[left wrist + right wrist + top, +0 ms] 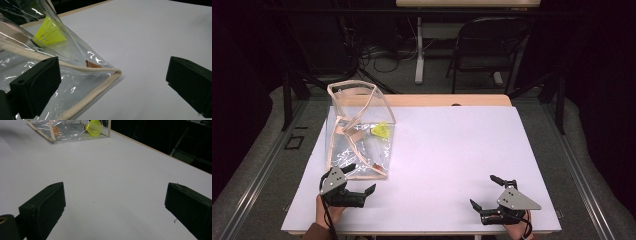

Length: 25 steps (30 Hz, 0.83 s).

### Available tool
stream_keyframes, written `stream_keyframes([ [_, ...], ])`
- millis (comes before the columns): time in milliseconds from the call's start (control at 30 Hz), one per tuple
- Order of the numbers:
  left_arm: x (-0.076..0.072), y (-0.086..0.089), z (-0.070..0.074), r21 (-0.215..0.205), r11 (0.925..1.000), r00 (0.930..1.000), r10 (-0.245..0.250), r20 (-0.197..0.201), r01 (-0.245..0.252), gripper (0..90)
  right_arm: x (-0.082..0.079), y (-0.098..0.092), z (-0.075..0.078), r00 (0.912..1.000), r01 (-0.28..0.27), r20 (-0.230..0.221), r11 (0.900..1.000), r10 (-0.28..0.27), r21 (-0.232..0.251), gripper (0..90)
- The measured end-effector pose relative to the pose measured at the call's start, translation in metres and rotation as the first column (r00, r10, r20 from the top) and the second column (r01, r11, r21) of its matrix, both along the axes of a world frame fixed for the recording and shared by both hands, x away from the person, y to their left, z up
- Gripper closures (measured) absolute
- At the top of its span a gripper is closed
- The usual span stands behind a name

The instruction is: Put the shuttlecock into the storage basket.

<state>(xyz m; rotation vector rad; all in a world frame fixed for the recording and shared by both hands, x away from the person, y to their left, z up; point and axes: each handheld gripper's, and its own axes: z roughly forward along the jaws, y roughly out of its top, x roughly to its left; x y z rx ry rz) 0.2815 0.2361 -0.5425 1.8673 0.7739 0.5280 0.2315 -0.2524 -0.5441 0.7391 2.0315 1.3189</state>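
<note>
**High view: 2 grippers waiting wide beside a clear bag**

High view is showing a transparent plastic bag with cream fabric trim (358, 131) standing at 10 o'clock on the white table (452, 150), a neon-yellow shuttlecock (381, 130) lying inside it. The left gripper (360, 181) is sitting at 7 o'clock, jaws spread wide and gripping nothing, 1 jaw just beside the bag's near corner, probably lining up to take the trim. The right gripper (484, 192) is resting at 5 o'clock, equally wide, empty, well apart from the bag.

Both tongs, left (360, 186) and right (486, 191), have blocky black jaws, grey three-cornered top plates, and trailing black cables.
</note>
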Motion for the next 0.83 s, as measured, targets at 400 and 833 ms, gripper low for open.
stream_keyframes([
  [400,0.000,-0.004,-0.014,0.024,0.9996,0.9992,-0.016,-0.037,0.017,0.0,0.000,-0.001,0.000,1.0000,-0.002,-0.001,1.000,0.002,0.009,2.9],
  [833,0.002,-0.005,-0.014,0.020,0.9992,0.9983,-0.035,-0.046,0.036,0.0,0.000,0.000,0.000,1.0000,-0.007,-0.003,1.000,0.007,-0.001,2.8],
])
